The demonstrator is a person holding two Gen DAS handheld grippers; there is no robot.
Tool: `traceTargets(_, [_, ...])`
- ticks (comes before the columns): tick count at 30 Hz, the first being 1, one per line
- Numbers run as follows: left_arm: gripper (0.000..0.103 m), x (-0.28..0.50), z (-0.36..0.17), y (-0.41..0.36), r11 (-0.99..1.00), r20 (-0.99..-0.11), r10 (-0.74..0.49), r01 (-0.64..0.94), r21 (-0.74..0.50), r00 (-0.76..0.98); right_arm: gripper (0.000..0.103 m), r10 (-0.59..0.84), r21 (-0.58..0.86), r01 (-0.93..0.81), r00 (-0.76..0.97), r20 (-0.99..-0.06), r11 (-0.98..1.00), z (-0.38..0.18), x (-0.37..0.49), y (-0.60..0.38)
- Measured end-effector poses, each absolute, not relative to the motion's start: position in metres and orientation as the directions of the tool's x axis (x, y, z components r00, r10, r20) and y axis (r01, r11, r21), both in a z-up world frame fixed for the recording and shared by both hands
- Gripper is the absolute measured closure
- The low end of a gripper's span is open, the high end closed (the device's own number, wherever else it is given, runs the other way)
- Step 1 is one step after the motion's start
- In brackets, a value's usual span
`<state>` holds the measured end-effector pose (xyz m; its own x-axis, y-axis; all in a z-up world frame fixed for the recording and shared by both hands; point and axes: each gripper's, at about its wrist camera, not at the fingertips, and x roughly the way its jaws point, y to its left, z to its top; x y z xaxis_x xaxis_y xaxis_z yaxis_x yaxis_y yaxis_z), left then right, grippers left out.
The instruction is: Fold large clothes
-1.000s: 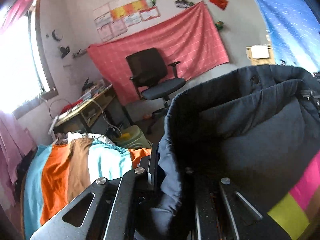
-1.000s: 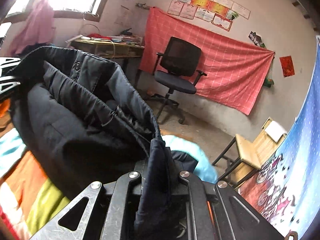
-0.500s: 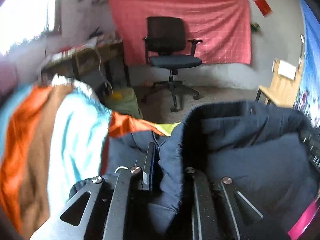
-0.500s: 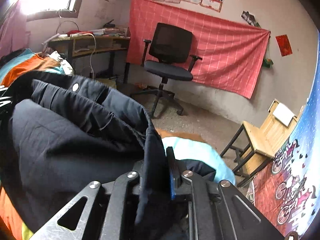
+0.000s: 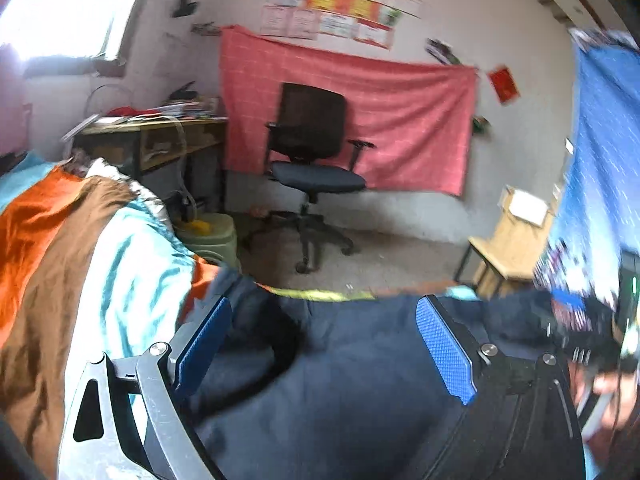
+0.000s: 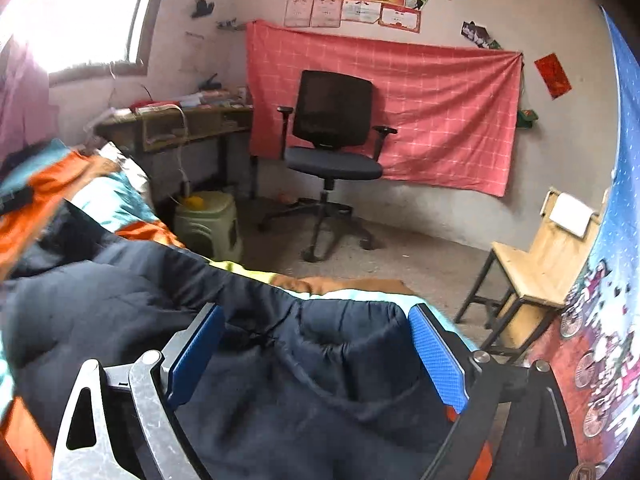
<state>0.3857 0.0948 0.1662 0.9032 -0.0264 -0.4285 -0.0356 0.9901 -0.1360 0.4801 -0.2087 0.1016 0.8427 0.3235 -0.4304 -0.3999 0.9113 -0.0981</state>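
A large dark navy padded jacket point(image 5: 360, 392) lies on the striped bedspread point(image 5: 80, 260). My left gripper point(image 5: 324, 344) is open, its blue pads spread wide above the jacket, holding nothing. In the right wrist view the same jacket point(image 6: 120, 304) lies spread below my right gripper point(image 6: 316, 344), which is also open and empty, with a bunched fold of the jacket between and below its fingers. The other gripper shows blurred at the far right edge of the left wrist view point(image 5: 600, 344).
The bed's far edge point(image 6: 320, 284) drops to a concrete floor. Beyond stand a green plastic stool point(image 6: 208, 224), a black office chair point(image 6: 332, 152), a cluttered desk point(image 6: 180, 120) on the left and a wooden chair point(image 6: 536, 264) on the right.
Both grippers have opened and let go of the jacket, which dropped from held-up to lying flat on the bed. Both cameras now sit lower, just above the fabric.
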Motion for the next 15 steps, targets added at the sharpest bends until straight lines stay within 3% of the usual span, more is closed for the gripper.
traceTargets(4, [0.012, 0.345, 0.134, 0.072, 0.997, -0.507, -0.066, 0.074, -0.005, 0.859, 0.005, 0.427, -0.028, -0.489, 0.786, -0.447, 0.872, 0.098, 0.446, -0.215])
traceTargets(10, [0.012, 0.334, 0.068, 0.049, 0.986, -0.624, -0.054, 0.139, 0.089, 0.779, 0.004, 0.489, -0.041, -0.601, 0.687, -0.537, 0.798, 0.063, 0.411, -0.196])
traceTargets(15, [0.004, 0.364, 0.060, 0.052, 0.994, -0.589, 0.034, 0.031, 0.100, 0.808, 0.004, 0.484, -0.028, -0.603, 0.666, -0.568, 0.797, 0.040, 0.434, -0.172])
